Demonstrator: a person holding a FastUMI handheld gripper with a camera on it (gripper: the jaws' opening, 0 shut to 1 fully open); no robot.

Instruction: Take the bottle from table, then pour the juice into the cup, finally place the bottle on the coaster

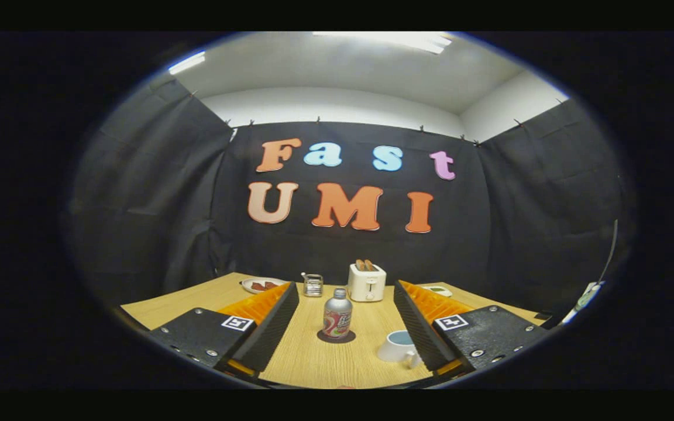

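Observation:
A small silver bottle with a red label and a grey cap stands upright on a dark round coaster on the wooden table. It is just ahead of my fingers, between their lines. A white cup with a blue inside sits to the right of the bottle, close against the right finger, which hides part of it. My gripper is open wide and nothing is between the fingers. The left finger stands apart from the bottle.
Beyond the bottle a white toaster with two slices of bread stands near the back edge. A small glass jar is to its left, and a white plate with food farther left. A small dish lies behind the right finger.

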